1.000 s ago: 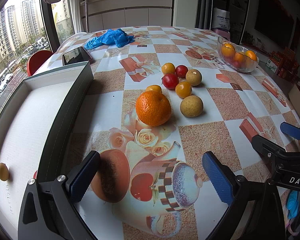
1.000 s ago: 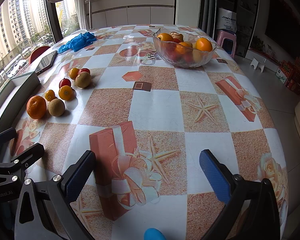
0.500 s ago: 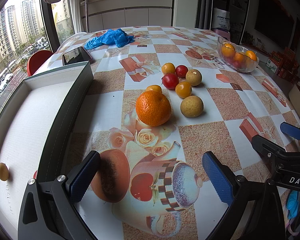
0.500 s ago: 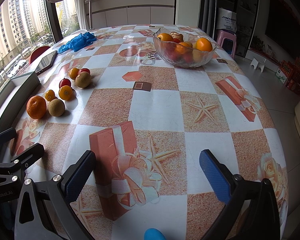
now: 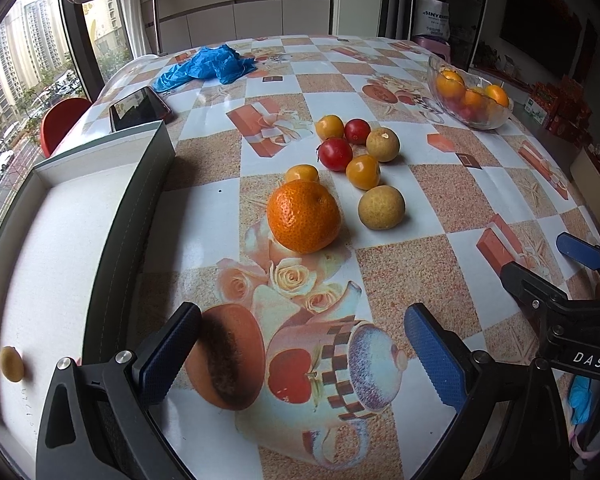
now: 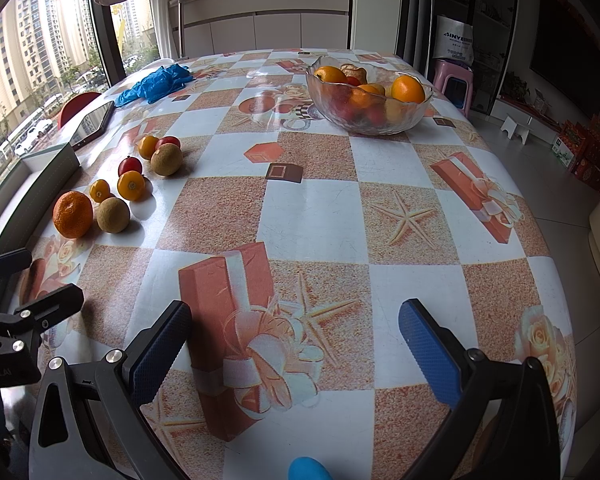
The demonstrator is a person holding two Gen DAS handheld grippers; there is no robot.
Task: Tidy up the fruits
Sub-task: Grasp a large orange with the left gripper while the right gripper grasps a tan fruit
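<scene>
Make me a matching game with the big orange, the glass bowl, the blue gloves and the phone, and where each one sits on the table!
Things:
1. big orange
2. glass bowl
3. blue gloves
4. phone

Places:
A. crumpled at the far end of the table
B. just past the far corner of the grey tray
C. nearest the left gripper, at the front of the loose fruit
D. far right side, full of fruit

Pairs: 1-C, 2-D, 3-A, 4-B
</scene>
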